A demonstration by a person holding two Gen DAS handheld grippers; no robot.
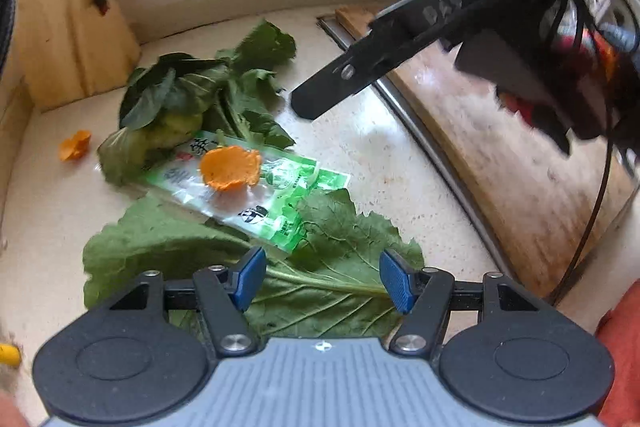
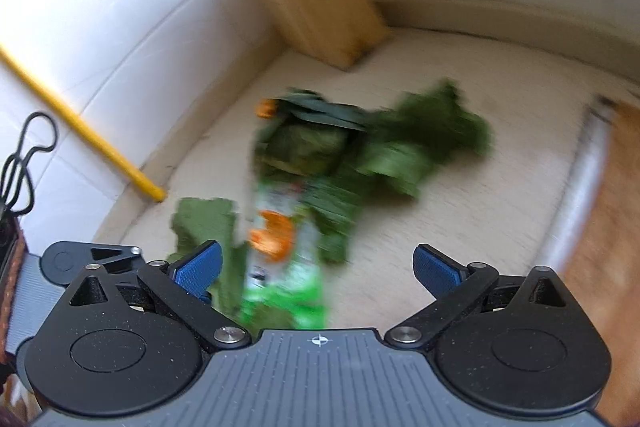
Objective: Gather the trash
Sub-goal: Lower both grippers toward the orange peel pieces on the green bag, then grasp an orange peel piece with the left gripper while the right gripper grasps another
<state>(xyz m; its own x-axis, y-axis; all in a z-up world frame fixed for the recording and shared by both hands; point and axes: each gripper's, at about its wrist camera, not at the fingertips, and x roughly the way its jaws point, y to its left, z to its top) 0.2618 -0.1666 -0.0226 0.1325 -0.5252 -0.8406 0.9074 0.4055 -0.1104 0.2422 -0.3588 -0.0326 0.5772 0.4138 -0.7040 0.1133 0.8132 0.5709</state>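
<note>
A green and clear plastic wrapper (image 1: 256, 191) lies on the speckled counter (image 1: 380, 143) with an orange peel (image 1: 230, 167) on top. Leafy greens (image 1: 208, 91) are piled behind it, and a large flat leaf (image 1: 328, 267) lies in front. A second orange peel (image 1: 75, 145) sits off to the left. My left gripper (image 1: 322, 279) is open just above the large leaf, nothing between its blue pads. My right gripper (image 2: 318, 269) is open too, hovering over the blurred wrapper (image 2: 286, 275) and greens (image 2: 360, 147); it shows as a black finger (image 1: 360, 75) in the left wrist view.
A wooden knife block (image 1: 68, 23) stands at the back left by the wall. A wooden cutting board (image 1: 500, 147) with a metal strip along its edge lies to the right. A yellow rod (image 2: 80, 127) leans against the tiled wall.
</note>
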